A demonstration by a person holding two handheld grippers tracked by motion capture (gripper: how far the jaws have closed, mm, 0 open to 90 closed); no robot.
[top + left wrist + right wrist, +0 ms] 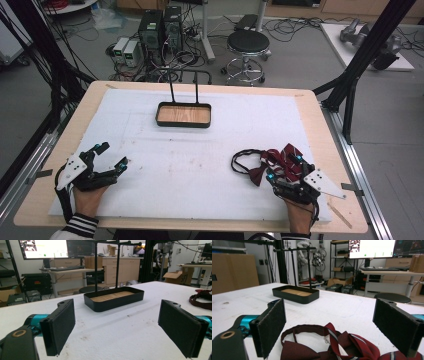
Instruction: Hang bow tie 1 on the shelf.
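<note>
Right claw point(329, 325) spread wide, poised directly over dark red bow tie point(342, 346) heaped on white tabletop point(200, 165), near right front edge. Probably soft, light, floppy fabric with trailing strap; best pinched at central knot. Left claw point(107, 157) also apart, holding nothing.

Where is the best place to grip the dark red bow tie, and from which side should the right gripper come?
Probably the knot of the bow tie, where the cloth bunches thickest. It lies flat on the table, so the right gripper, jaws open just over it, should come down from above, one jaw on each side of the knot.
</note>
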